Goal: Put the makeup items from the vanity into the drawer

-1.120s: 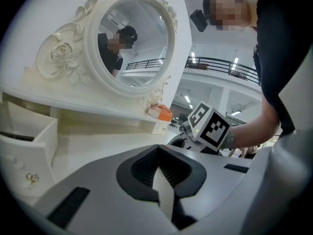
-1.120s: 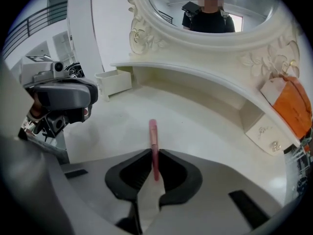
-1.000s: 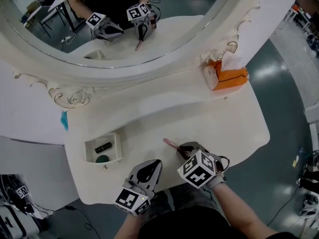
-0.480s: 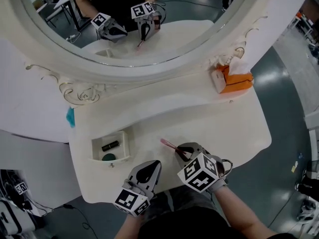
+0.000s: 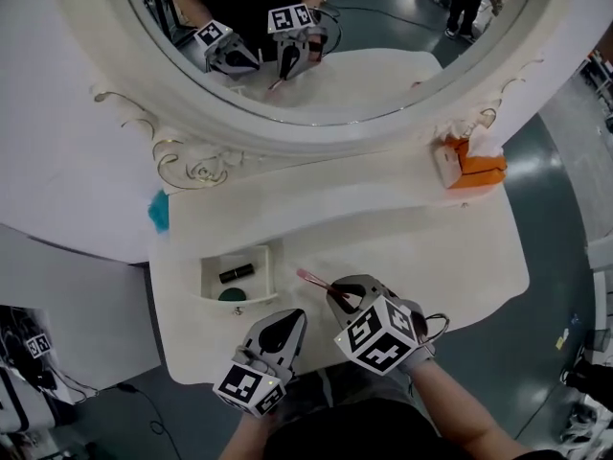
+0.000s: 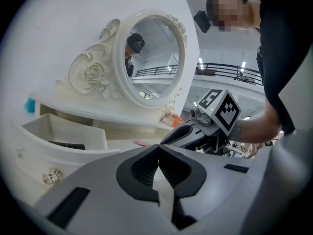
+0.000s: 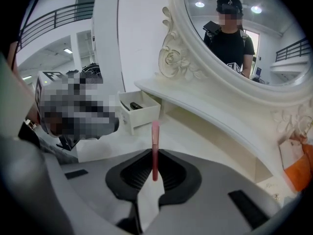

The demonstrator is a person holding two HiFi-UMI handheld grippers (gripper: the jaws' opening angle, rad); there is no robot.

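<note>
And there we had the right gripper at the table's front edge, near the middle. Its fingers were closed down to a narrow gap, pinching the slim pink makeup brush by its lower end. From the head view the brush stuck out past the fingertips toward the open drawer, its tip stopping short of the drawer's wall. We could not tell whether it touched the tabletop.

The left gripper sat just beside the right one along that front edge. Its fingers were pressed together with nothing between them.

The drawer stood pulled out at the table's front left corner. Inside it we spotted a black tube lying flat and a dark green round piece next to it, nearer the front wall. At the back right corner sat an orange tissue box, well apart from both grippers. The oval mirror behind the table showed both grippers and the brush.
</note>
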